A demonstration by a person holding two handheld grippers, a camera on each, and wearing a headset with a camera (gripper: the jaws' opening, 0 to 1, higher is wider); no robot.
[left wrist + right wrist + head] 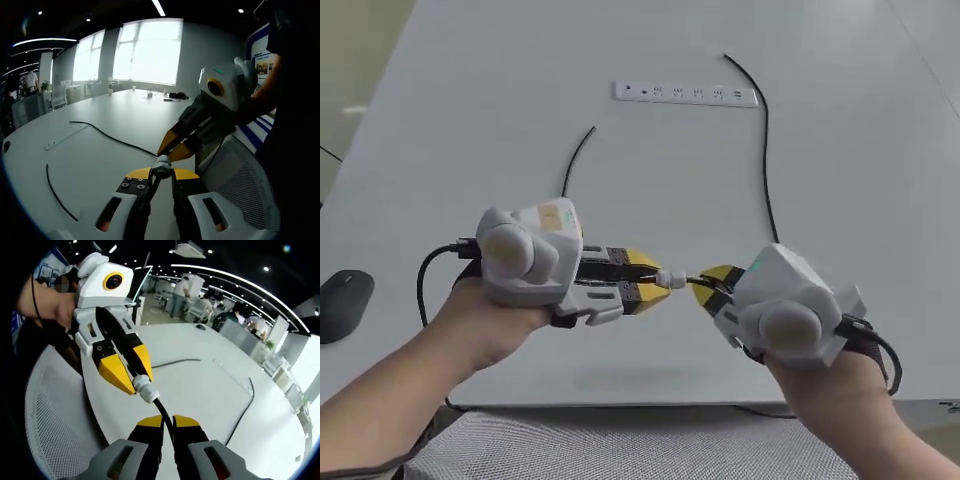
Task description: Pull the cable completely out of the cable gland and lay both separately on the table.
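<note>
While the left hand [485, 320] and right hand [820, 385] hold them tip to tip above the table's [470, 120] near edge, the left gripper [161, 175] clamps the white gland [162, 164] and the right gripper [168, 421] pinches the black cable [161, 407] entering it. A power strip [685, 94], wire [765, 150] and mouse [342, 300] lie beyond.

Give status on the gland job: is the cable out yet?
Done: both parts are off the table, with the left claw shut on the cable gland and the right claw shut on the cable right beside it. In hand: the pull, as the cable runs into the gland. Left: draw it fully out, then lay both apart on the table.
</note>
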